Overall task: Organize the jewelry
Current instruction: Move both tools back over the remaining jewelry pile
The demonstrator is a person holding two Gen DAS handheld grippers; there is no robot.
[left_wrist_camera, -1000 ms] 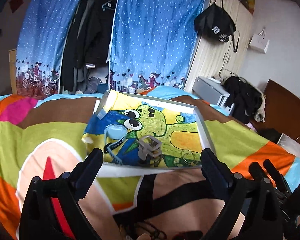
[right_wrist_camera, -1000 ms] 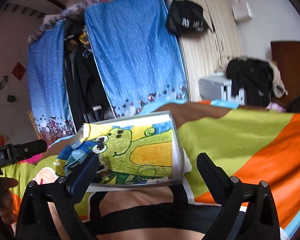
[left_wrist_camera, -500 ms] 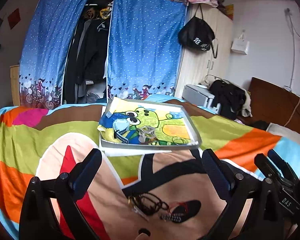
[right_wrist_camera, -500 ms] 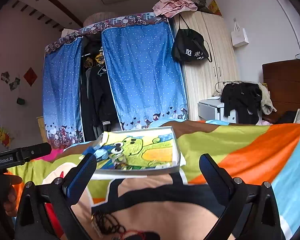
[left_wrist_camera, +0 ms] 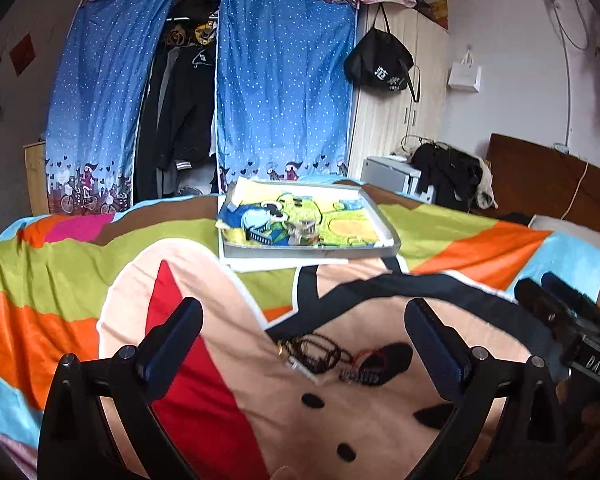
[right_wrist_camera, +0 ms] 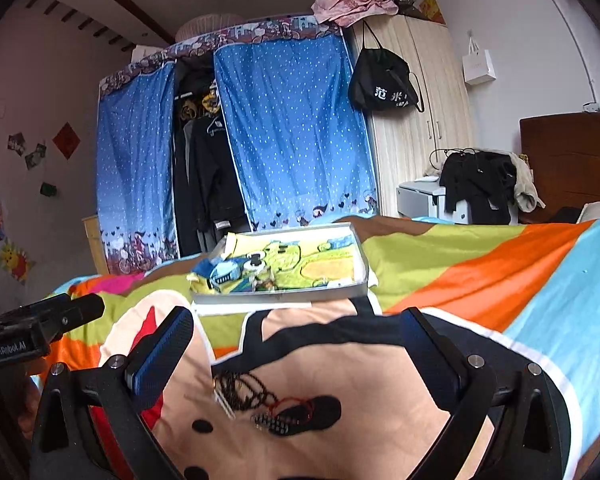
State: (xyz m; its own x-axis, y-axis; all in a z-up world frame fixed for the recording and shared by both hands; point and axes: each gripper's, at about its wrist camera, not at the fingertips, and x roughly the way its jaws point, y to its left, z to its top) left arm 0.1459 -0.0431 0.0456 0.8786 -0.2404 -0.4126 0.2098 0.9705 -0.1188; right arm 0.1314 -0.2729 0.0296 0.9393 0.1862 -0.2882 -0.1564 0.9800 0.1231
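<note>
While spread wide, left gripper (left_wrist_camera: 300, 338) frames beaded necklace (left_wrist_camera: 314, 354).

We hold our left gripper (left_wrist_camera: 302, 332) low and level, its two dark fingers (left_wrist_camera: 171, 340) spread wide with nothing between them. Our right gripper (right_wrist_camera: 296, 344) sits the same way, fingers (right_wrist_camera: 160, 356) wide apart and gripping nothing, pointing forward alongside the left. Each one shows at the edge of the other's view, the right gripper at the left one's right side and the left gripper at the right one's left side, so we carry them side by side and apart.
</note>
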